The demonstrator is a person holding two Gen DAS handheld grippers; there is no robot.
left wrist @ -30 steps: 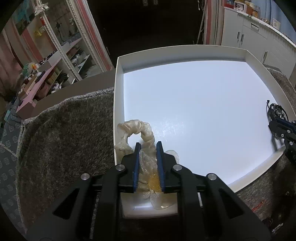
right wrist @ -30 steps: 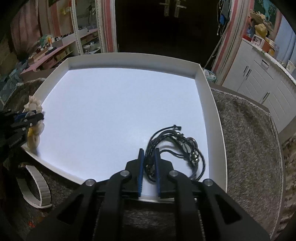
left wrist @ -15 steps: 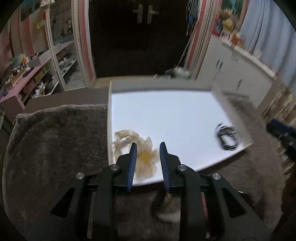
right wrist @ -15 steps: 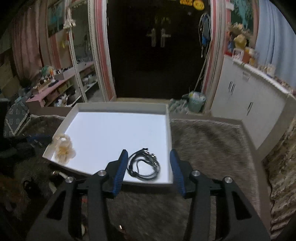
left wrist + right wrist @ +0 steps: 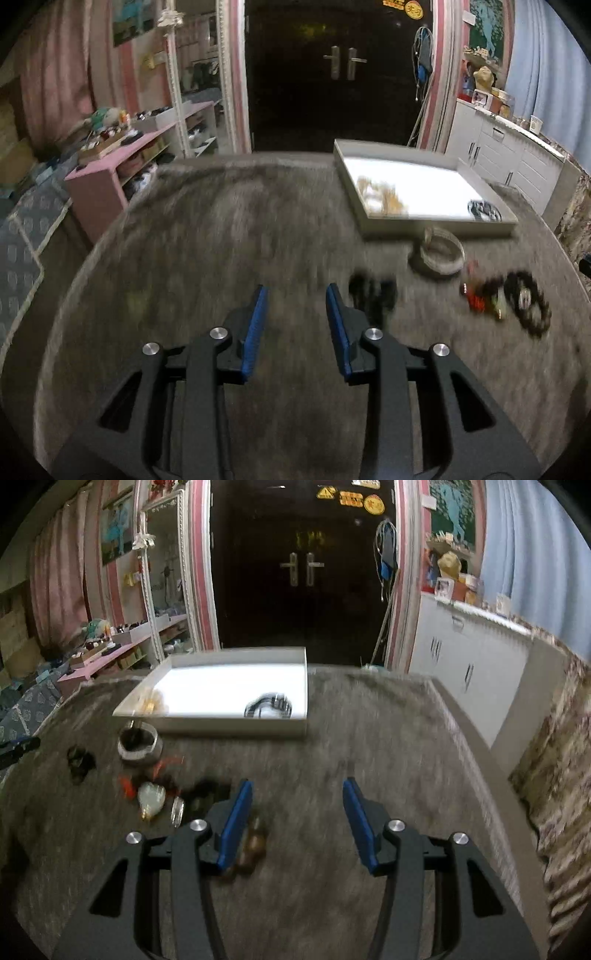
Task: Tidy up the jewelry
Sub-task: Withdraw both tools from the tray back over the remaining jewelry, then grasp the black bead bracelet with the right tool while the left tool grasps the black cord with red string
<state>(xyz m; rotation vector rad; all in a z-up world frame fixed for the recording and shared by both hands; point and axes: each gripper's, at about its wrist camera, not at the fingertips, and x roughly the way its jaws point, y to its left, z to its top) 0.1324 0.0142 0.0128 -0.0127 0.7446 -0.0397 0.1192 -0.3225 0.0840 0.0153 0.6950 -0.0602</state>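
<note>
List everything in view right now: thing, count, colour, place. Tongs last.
tray: 1, white, far side of the grey rug
pale scrunchie: 1, cream, tray's near left corner
black cord bracelet: 1, black, tray's near right part
white band: 1, white-grey, on the rug just before the tray
loose jewelry pile: several, red, pale and dark, blurred, on the rug
dark beaded ring: 1, black, on the rug
rug: 1, grey
left tongs: open, empty
right tongs: open, empty
</note>
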